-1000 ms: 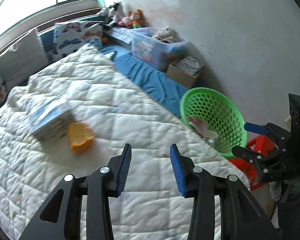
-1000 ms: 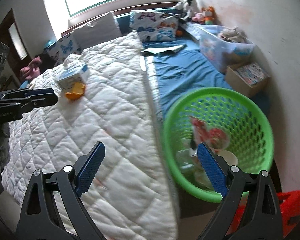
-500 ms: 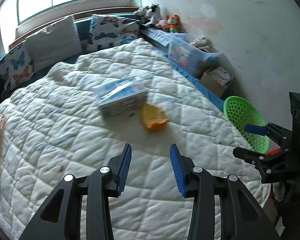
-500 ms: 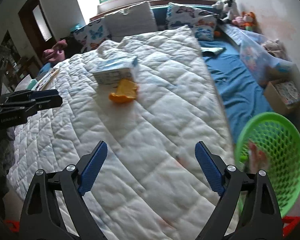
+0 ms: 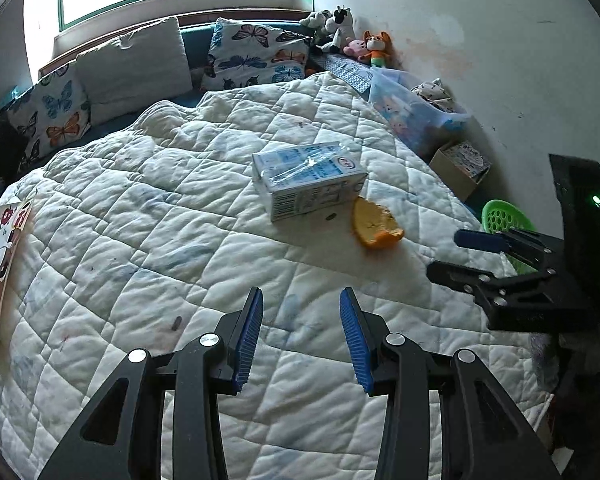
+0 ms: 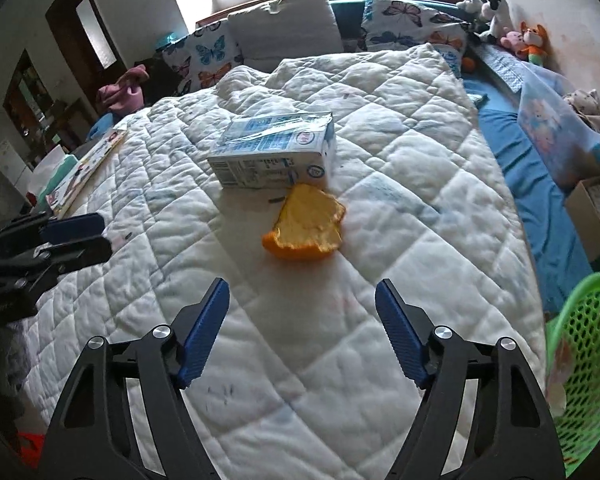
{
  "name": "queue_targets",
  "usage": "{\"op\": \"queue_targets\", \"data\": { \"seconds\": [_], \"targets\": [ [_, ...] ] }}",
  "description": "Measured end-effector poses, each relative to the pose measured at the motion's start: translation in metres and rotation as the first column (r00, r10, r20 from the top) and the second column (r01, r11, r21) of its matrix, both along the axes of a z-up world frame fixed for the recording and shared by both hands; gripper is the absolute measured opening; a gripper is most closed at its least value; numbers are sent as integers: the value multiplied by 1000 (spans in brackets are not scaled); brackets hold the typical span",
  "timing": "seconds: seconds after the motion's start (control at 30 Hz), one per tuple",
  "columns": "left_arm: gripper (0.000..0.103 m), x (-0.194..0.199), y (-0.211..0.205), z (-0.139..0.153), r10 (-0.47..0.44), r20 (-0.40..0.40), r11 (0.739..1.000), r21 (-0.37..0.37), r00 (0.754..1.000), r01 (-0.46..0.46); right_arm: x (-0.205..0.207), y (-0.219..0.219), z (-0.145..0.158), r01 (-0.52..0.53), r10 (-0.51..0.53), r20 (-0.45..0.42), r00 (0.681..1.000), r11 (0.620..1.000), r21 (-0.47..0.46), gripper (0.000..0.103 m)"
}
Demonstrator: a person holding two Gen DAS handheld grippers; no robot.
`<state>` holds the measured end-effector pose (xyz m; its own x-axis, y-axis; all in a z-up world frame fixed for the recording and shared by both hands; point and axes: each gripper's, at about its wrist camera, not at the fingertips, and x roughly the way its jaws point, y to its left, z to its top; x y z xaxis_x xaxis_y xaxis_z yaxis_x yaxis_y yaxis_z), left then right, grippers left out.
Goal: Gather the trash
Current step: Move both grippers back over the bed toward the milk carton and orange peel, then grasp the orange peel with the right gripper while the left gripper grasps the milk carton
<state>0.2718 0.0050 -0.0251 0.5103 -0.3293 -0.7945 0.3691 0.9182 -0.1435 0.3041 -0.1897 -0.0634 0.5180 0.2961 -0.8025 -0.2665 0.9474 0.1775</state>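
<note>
Both grippers are hanging over the white quilt (image 6: pixel 400 152), angled down toward the two bits of rubbish lying near its middle. The orange peel (image 6: pixel 306 228) is sitting cupped side up, just in front of the milk carton (image 6: pixel 274 152), which is lying on its side — the two look to be touching or very nearly so. The right gripper (image 6: pixel 302 332) is pointing almost straight at the peel, empty, its jaws having just been closing in, though they are standing well apart with nothing between them. The left gripper (image 5: pixel 300 340) is also empty, its blue pads parted by a narrower gap, and the carton is lying ahead of it and a little to the right.

The green basket (image 6: pixel 584 360) is waiting off the bed's edge on the right, with some rubbish already in it.

What worries me is the soft bedding — a pad pressing down could be sinking into the quilt and pinching fabric along with the peel. The peel is thin and curled, so it may be slipping or folding out of a shallow grip. And with the carton so near, a finger coming in behind the peel could be nudging it away.
</note>
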Motion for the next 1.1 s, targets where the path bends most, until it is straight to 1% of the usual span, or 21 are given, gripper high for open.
{"op": "queue_targets", "data": {
  "seconds": [0.3, 0.37, 0.43, 0.47, 0.53, 0.57, 0.6, 0.67, 0.73, 0.8, 0.9, 1.0, 1.07, 1.1],
  "targets": [
    [39, 22, 7, -5, -2, -4, 1000, 18, 1000, 2, 34, 12, -21, 9, -10, -39, 999, 1000, -18, 73],
    [39, 30, 7, -6, -4, -6, 1000, 22, 1000, 4, 38, 14, -26, 8, -9, -51, 999, 1000, -27, 64],
    [44, 37, 5, -6, -6, -4, 999, 32, 1000, 6, 40, 14, -29, 11, -13, -51, 999, 999, -35, 62],
    [47, 40, 4, -6, -8, -3, 999, 35, 1000, 8, 39, 14, -29, 11, -13, -45, 999, 999, -45, 59],
    [48, 47, 1, -6, -18, 0, 999, 41, 1000, 18, 38, 13, -28, 6, -8, -41, 999, 999, -48, 57],
    [51, 49, -1, -6, -28, 1, 999, 44, 1000, 28, 38, 12, -28, 6, -8, -43, 999, 999, -44, 54],
    [57, 53, -5, -6, -42, 7, 998, 54, 999, 42, 38, 11, -27, 6, -8, -44, 999, 999, -42, 52],
    [63, 57, -12, -4, -64, 23, 996, 69, 998, 62, 37, 5, -25, 11, -12, -48, 999, 1000, -26, 49],
    [63, 63, -20, -4, -100, 31, 992, 85, 994, 97, 34, 1, -23, 14, -15, -50, 999, 1000, -16, 47],
    [68, 69, -27, -3, -136, 38, 986, 101, 990, 131, 29, -3, -20, 11, -12, -49, 999, 1000, -12, 46],
    [70, 81, -42, -2, -203, 55, 971, 139, 978, 194, 17, -13, -16, 5, -6, -45, 999, 1000, -12, 44],
    [72, 93, -52, -2, -244, 52, 961, 150, 968, 234, 7, -20, -15, 2, -3, -44, 999, 1000, -17, 43],
    [73, 103, -59, -2, -279, 57, 950, 158, 958, 267, -1, -26, -14, 2, -3, -44, 999, 1000, -21, 43],
    [75, 107, -63, -3, -299, 53, 944, 159, 953, 288, -4, -29, -14, 5, -6, -45, 999, 1000, -23, 43]
  ]
}}
